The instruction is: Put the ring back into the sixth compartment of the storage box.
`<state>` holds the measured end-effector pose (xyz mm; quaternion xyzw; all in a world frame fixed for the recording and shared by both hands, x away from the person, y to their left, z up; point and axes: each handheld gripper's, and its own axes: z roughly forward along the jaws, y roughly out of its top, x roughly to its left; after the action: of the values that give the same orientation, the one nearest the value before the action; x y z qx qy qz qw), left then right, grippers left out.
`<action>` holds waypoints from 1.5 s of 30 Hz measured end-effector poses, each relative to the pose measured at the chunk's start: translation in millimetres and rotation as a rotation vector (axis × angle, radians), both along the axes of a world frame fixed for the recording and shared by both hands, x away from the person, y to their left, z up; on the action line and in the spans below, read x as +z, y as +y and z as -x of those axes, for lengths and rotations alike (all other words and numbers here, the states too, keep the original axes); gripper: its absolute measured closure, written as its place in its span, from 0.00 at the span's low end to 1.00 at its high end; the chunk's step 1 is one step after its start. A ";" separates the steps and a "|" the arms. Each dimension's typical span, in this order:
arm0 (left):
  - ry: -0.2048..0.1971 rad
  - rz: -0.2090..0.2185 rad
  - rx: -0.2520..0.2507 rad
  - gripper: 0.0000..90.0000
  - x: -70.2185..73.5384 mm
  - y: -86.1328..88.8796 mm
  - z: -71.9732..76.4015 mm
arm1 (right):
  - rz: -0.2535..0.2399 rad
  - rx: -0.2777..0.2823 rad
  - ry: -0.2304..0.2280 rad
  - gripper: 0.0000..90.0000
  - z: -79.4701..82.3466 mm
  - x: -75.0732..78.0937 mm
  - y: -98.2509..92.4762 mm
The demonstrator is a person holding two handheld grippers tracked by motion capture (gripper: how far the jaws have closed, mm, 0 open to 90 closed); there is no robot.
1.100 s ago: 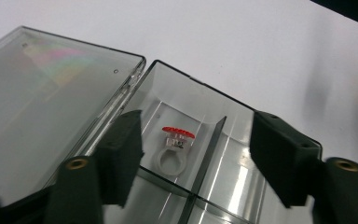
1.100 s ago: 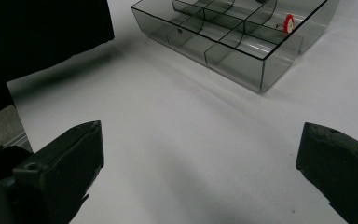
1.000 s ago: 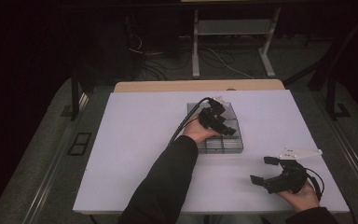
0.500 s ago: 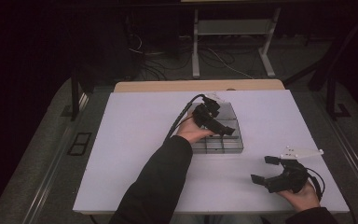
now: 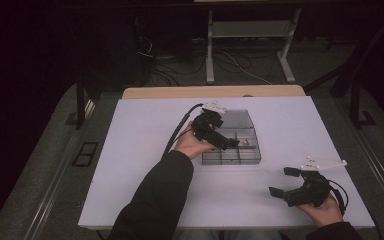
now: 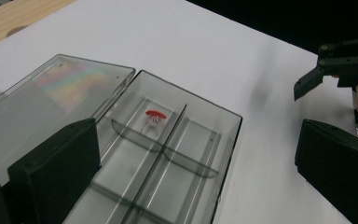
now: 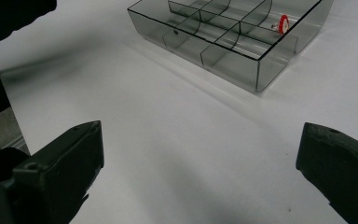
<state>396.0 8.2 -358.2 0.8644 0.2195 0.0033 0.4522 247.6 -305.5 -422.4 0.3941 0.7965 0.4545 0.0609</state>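
L gripper (image 5: 228, 142), jaws wide & empty over the clear divided box (image 5: 252, 158), probably should drop straight onto the red-capped piece (image 6: 155, 114); R gripper (image 5: 286, 182) waits agape.

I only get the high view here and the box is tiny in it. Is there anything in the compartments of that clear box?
Observer: Yes, one small red-topped piece lies in a compartment of the clear divided box.
Operator: And the other compartments?
Observer: The ones visible in the left gripper view look empty.
Operator: Is the lid off?
Observer: It is open; the clear lid lies flat beside the box.
Operator: Left gripper holding anything?
Observer: No, the left gripper is open over the box, nothing between its jaws.
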 end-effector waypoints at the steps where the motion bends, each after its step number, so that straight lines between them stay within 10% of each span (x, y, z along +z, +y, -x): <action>1: 0.002 -0.002 0.003 0.00 0.1 4.0 1.2 | 0.002 0.000 0.000 0.01 -0.1 -0.1 0.0; 45: 0.004 0.081 0.161 0.00 -35.3 120.2 84.8 | 0.010 -0.007 -0.003 0.01 -0.7 -1.1 0.7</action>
<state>311.3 128.4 -393.5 0.8250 0.2893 0.0292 0.4845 248.3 -304.8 -423.5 0.3960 0.7972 0.4509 0.0659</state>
